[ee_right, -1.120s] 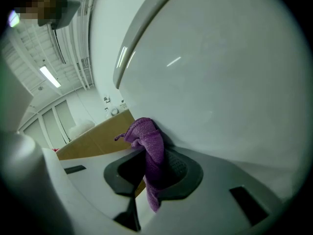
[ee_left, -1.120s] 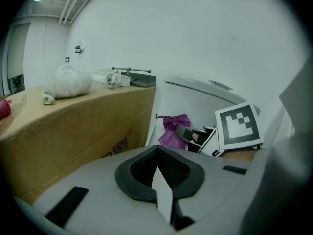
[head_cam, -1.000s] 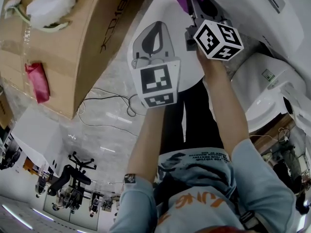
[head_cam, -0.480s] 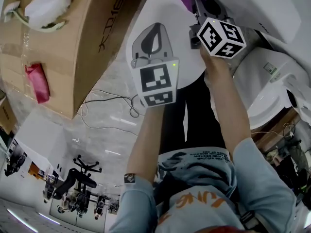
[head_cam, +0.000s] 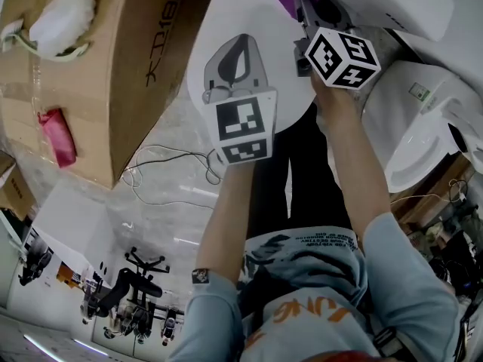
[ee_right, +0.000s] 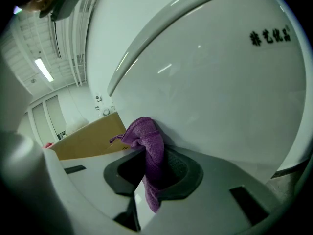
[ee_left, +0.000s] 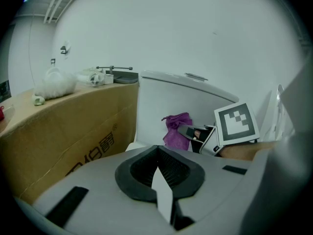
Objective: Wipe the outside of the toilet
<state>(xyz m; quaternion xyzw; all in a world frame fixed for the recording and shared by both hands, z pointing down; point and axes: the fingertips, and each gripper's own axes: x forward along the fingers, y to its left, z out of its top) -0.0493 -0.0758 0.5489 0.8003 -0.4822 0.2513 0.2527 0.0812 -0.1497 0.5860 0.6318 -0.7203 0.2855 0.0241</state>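
While the right gripper (ee_right: pixel 146 163) has its claw pinching a purple cloth (ee_right: pixel 145 138) roughly mid-length, the bunched top of that rag sits right up against the glossy white side of the toilet (ee_right: pixel 220 82), so I'd call this mid-wipe on the outer shell. The fisheye bends everything, so I honestly can't say if the wad is pressed on properly or just brushing the surface. A loose tail of cloth hangs down below the jaws. From the other side you can see the same rag low on the white upright part, under the flat top edge, just beside a big cardboard box (ee_left: pixel 63 126). The left gripper (ee_left: pixel 157 153) is doing nothing useful: claw pressed together with nothing in it, hovering near the right one but not touching it or the toilet. On handling, the cloth is soft, light and floppy, so it only pushes as hard as the wad in front of the tips allows. The grip looks sensible, with enough fabric bunched ahead of the jaws to cushion them. My guess is that if the wad flattens or slides back, the hard tips could scrape the shell. The toilet itself looks rigid, smooth and slippery, so the rag should glide easily and will need steady pressure to follow the curve. Personally I'd keep that pinch where it is and maybe tuck the dangling tail in so it doesn't drag
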